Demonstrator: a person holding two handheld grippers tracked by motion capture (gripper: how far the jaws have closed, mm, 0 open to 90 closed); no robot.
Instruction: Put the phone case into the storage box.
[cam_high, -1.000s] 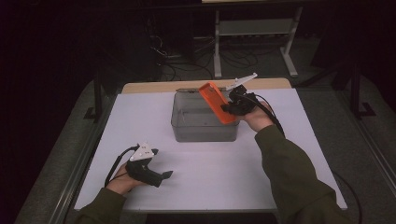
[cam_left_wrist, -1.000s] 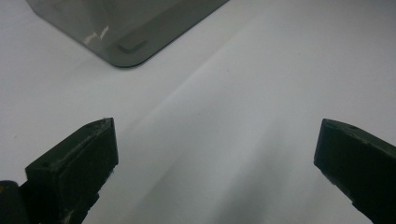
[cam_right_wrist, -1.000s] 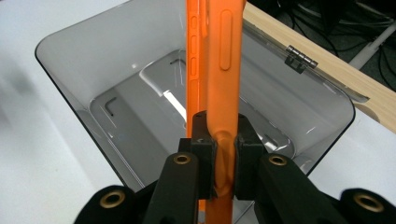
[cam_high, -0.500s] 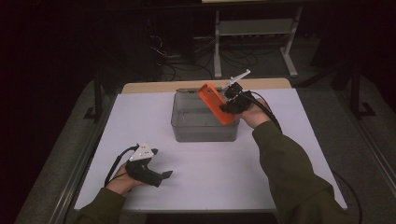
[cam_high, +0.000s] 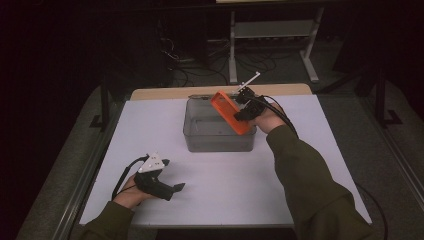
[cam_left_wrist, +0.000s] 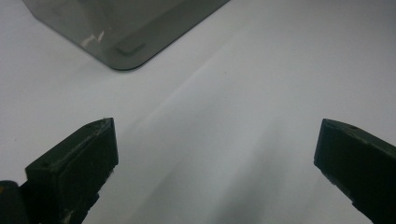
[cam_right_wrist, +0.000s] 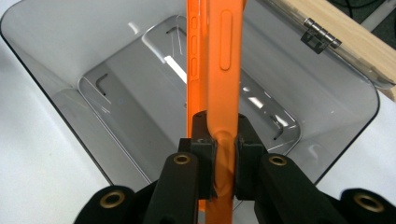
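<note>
R gripper pinched orange phone case edge, tilted over grey bin at far centre. L gripper fingers spread, resting near-left on worktop.

The orange phone case, soft and pinched at one edge, hangs tilted over the right end of the clear grey bin near the table's far edge.

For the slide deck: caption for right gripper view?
Right gripper pinches orange phone case above open grey bin.
</note>
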